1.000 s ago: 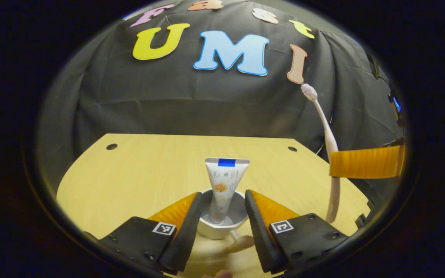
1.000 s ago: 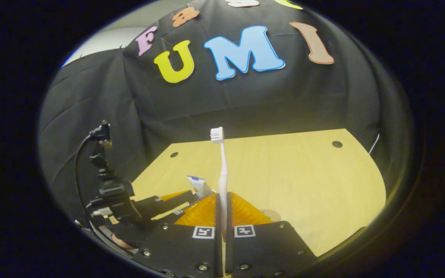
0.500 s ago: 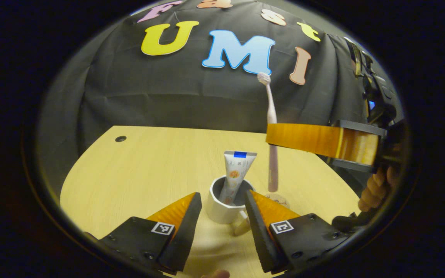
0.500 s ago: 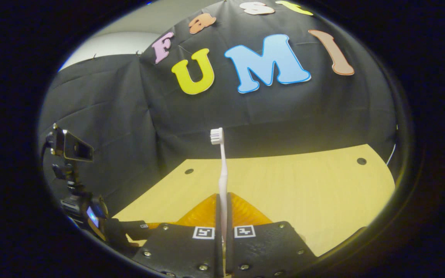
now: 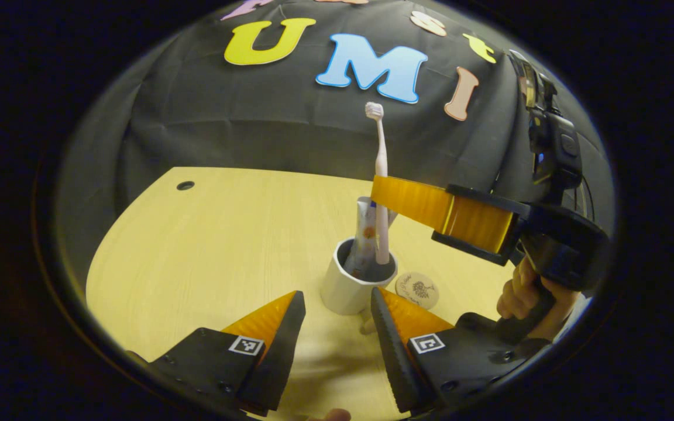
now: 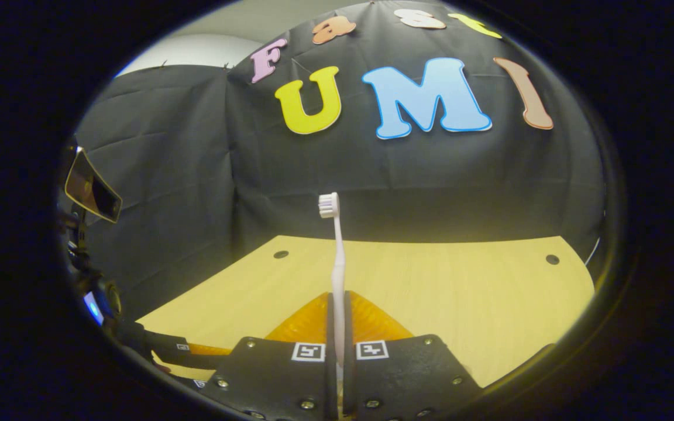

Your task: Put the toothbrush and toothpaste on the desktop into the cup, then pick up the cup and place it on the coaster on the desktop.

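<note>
Right gripper [image 5: 381,196]: in the left gripper view it reaches in level from the right, above the cup [image 5: 351,283], with a hand [image 5: 527,298] wrapped round its grip below and behind. Its fingers are pressed together on the toothbrush [image 5: 381,187], which stands upright, bristles up, with its lower end down inside the cup's mouth. In the right gripper view the same toothbrush [image 6: 337,263] rises straight from between the closed fingers of the right gripper [image 6: 337,310].

Left gripper [image 5: 333,304]: low and just short of the cup, pointing at it; fingers spread apart, one to each side of the cup's near wall, touching nothing.

Change from half a second ago: the toothbrush then hung beside the cup, to its right and above the coaster; it now stands over the cup with its end inside. The left gripper has drawn back, so the cup sits farther beyond its fingertips.

Cup: white, upright on the desktop [image 5: 214,234], handle toward the left gripper.

Toothpaste [image 5: 365,240]: inside the cup, leaning against the rim, just left of the toothbrush.

Coaster [image 5: 418,289]: round, flat on the desktop, just right of the cup, nothing on it.
</note>
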